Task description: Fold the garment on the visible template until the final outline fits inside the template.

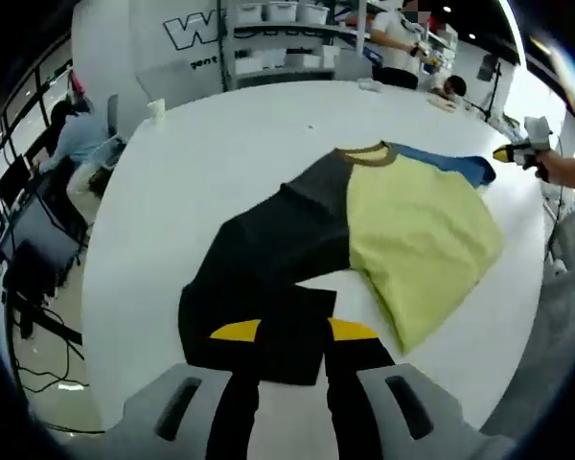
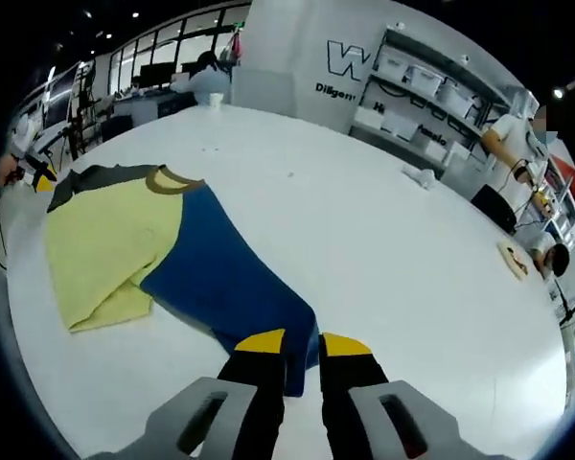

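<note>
Broadly, table (image 1: 220, 163): white, wide, rounded at the edge, carrying the garment; seen from both gripper views.
Garment (image 1: 417, 230): long-sleeved shirt spread flat on the table, yellow-green body panel, olive collar, one dark grey-black sleeve, one blue sleeve.
Dark sleeve (image 1: 268, 259): stretched from the collar toward the left gripper, cuff end lying between and over its jaws.
Blue sleeve (image 2: 225, 278): stretched from the collar toward the right gripper, cuff end reaching in between its jaws.
Left gripper (image 1: 292, 335): black jaws with yellow tips, closed together on the dark sleeve's cuff.
Right gripper (image 2: 302, 350): black jaws with yellow tips, narrow gap between them, blue cuff edge in that gap; pinched or merely touching, cannot tell.
Shelving (image 2: 431, 91): white racks with bins beyond the table's far side.
Paper cup (image 1: 156, 108): standing near the table's far edge, well apart from the garment.
</note>
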`<control>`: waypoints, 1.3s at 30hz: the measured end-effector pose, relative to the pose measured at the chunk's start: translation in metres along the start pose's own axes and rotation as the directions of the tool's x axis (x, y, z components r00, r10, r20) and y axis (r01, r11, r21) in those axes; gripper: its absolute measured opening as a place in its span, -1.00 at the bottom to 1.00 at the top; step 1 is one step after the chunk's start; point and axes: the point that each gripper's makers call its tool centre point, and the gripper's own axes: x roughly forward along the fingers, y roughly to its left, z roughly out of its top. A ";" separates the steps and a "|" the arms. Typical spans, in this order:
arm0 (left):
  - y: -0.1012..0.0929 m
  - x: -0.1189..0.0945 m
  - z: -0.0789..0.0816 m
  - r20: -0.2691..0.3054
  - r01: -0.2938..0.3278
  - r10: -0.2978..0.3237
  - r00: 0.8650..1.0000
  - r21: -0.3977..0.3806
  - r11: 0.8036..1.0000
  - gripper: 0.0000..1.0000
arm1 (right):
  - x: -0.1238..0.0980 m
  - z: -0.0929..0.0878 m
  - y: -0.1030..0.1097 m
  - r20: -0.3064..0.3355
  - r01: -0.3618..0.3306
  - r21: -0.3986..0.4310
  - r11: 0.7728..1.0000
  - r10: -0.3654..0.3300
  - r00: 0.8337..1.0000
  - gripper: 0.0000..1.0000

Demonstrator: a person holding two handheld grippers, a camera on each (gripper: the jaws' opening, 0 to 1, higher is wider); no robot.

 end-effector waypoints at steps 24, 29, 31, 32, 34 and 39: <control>0.003 0.034 -0.032 -0.106 0.016 -0.004 0.994 0.115 0.993 -0.88 | -0.021 -0.015 0.030 0.010 -0.046 -0.006 0.999 0.046 0.999 -0.91; 0.012 0.021 -0.023 -0.039 0.010 -0.010 0.999 0.008 1.000 -0.89 | -0.022 -0.014 0.033 0.011 -0.052 -0.009 0.999 0.052 0.999 -0.92; 0.023 0.011 -0.013 0.032 0.005 -0.002 0.999 -0.082 0.997 -0.90 | -0.021 -0.013 0.033 0.014 -0.052 -0.006 0.999 0.052 0.999 -0.92; 0.027 0.001 -0.008 0.064 0.008 0.001 0.998 -0.141 0.990 -0.90 | -0.021 -0.013 0.033 0.014 -0.052 -0.007 0.999 0.052 0.999 -0.92; 0.038 -0.011 -0.002 0.113 0.010 0.018 0.993 -0.239 0.971 -0.90 | -0.022 -0.011 0.033 0.015 -0.053 -0.011 0.999 0.053 0.998 -0.93; 0.085 -0.047 0.002 0.217 0.006 0.117 0.969 -0.496 0.868 -0.90 | -0.022 -0.010 0.034 0.015 -0.058 -0.015 0.998 0.058 0.998 -0.92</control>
